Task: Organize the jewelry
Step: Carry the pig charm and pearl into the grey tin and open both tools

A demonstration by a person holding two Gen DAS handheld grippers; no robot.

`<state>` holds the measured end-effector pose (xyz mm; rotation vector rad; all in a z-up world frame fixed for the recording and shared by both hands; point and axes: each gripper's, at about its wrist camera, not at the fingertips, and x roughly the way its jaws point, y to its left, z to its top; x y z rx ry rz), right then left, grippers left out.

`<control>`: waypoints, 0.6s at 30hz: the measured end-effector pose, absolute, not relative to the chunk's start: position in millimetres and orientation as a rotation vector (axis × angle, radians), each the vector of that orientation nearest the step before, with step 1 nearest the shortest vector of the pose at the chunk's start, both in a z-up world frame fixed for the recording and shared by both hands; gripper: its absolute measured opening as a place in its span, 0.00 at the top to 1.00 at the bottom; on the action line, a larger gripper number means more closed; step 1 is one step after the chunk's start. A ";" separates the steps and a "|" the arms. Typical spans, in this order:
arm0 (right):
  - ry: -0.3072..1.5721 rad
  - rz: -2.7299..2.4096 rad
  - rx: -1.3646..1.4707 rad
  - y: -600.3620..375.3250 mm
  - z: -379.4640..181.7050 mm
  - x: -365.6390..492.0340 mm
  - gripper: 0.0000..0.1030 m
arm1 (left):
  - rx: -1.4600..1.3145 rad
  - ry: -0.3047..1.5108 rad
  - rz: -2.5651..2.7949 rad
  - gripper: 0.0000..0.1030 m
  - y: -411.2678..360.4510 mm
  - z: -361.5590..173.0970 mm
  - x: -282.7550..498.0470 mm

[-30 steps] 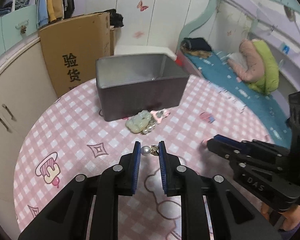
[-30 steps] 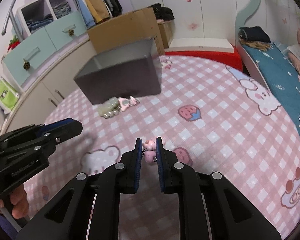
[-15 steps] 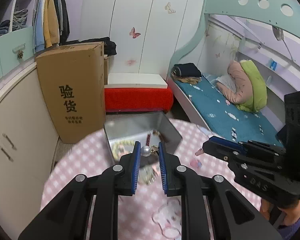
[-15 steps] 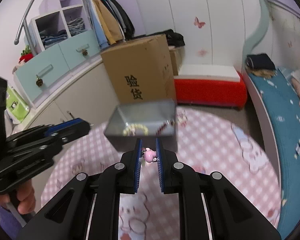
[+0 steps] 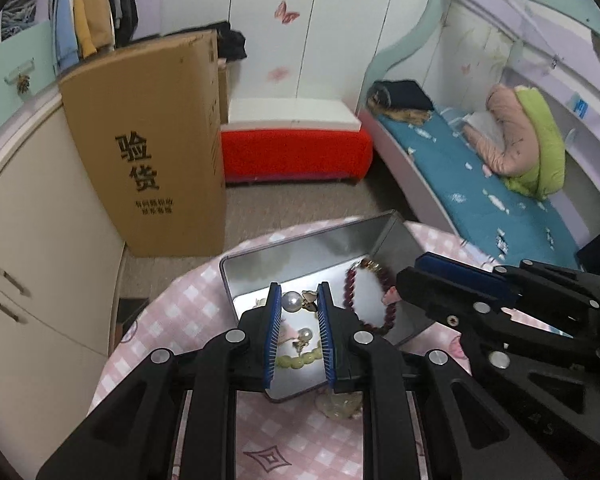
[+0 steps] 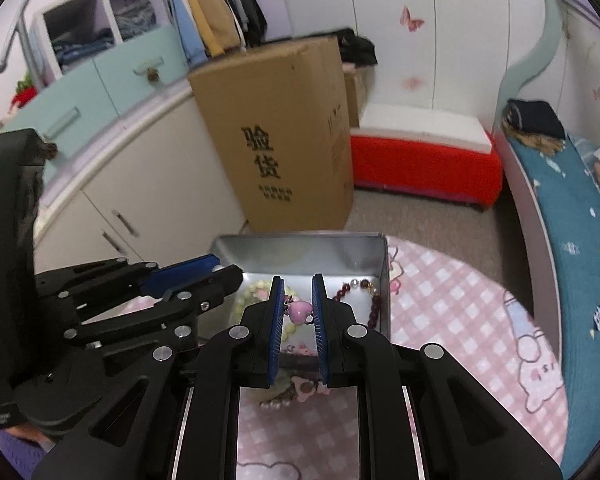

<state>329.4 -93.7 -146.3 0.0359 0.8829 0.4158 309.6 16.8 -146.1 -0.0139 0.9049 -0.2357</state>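
My left gripper (image 5: 299,304) is shut on a pearl earring (image 5: 292,302) and holds it over the open grey tin box (image 5: 300,246). My right gripper (image 6: 296,308) is shut on a pink bead earring (image 6: 300,310) and holds it over the same box (image 6: 300,246). Inside the box lie a dark red bead bracelet (image 5: 374,300), a pale green bead bracelet (image 5: 300,359) and a second pearl earring (image 5: 306,336). The right gripper shows in the left wrist view (image 5: 452,276), the left gripper in the right wrist view (image 6: 188,276).
The box stands at the far edge of a round table with a pink checked cloth (image 6: 460,320). A jade pendant (image 5: 340,404) and a pink hair clip (image 6: 306,388) lie on the cloth in front of the box. A cardboard carton (image 5: 152,144) stands behind.
Both grippers have lifted off the cloth with their earrings and moved forward over the open box. The box's inside has come into view.
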 end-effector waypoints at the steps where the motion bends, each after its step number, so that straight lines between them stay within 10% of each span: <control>1: 0.897 0.410 0.034 -92.7 -151.2 333.5 0.85 | -0.011 0.915 -0.236 0.84 17.2 -150.2 311.5; 18: 0.949 0.388 0.052 -96.9 -172.7 347.4 0.85 | 0.046 0.883 -0.171 0.67 15.5 -160.3 310.2</control>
